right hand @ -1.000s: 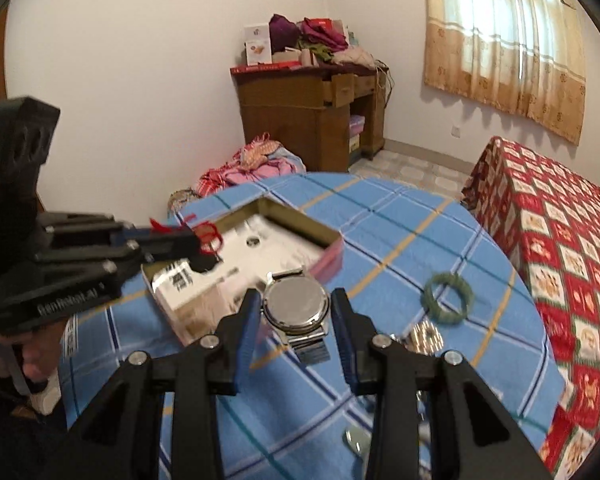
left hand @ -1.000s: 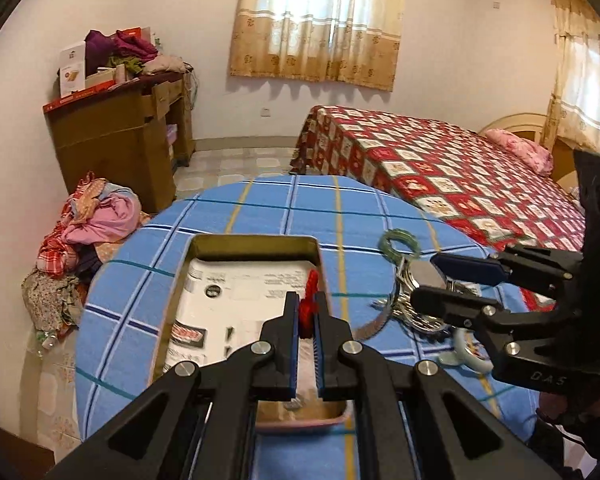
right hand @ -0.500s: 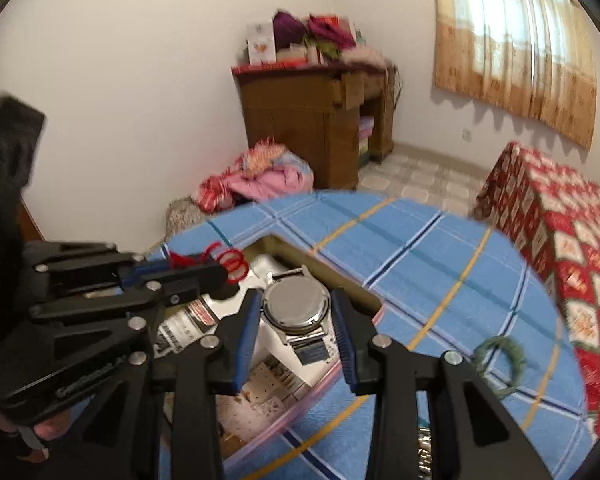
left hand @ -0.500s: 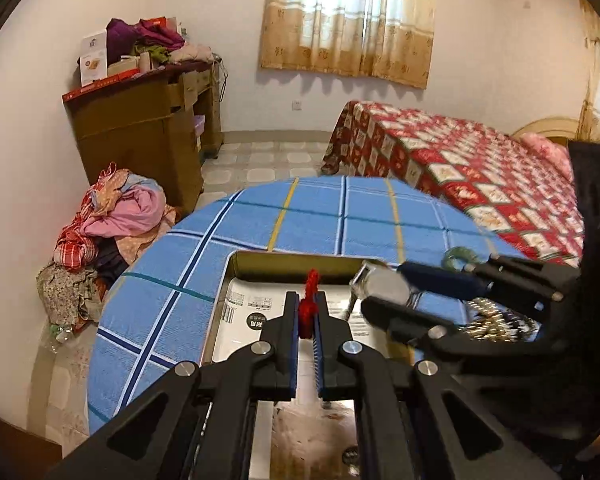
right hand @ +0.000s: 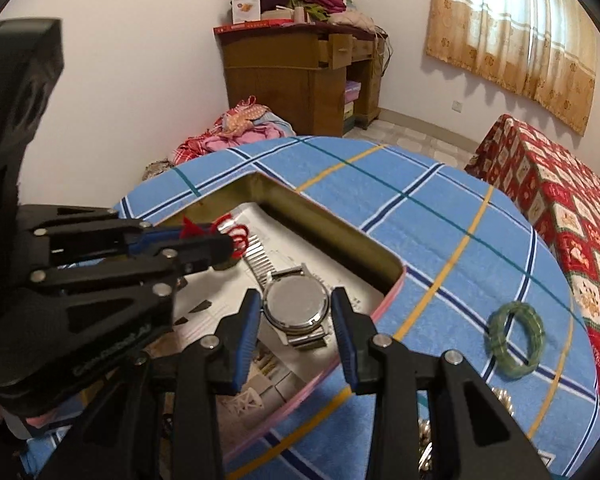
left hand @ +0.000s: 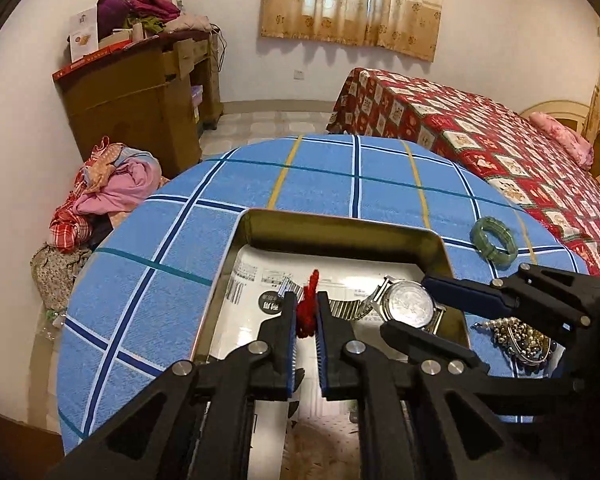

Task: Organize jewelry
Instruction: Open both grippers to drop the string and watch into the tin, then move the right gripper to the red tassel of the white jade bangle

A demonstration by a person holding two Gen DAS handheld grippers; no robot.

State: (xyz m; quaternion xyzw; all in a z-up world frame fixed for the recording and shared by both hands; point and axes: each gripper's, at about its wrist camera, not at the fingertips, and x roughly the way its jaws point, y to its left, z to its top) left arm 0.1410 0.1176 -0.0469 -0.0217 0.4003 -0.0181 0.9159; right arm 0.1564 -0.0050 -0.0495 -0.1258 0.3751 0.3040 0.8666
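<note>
**Both hand-held grippers over the tin**

Now the left hand-held gripper [left hand: 305, 314] pinches a red string [left hand: 307, 304] above the tin [left hand: 340, 226]. Beside it, the right hand-held gripper [right hand: 296, 312] brackets the watch [right hand: 296, 306], which lies inside the tin, fingers slightly spread. A green bangle [right hand: 516, 338] lies on the desk [left hand: 172, 264] right of the tin.

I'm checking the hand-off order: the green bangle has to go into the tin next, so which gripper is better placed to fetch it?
Probably right. The right gripper is nearer the green bangle and its jaws look just open around the watch lying in the tin; the left gripper grips a red ornament.
</note>
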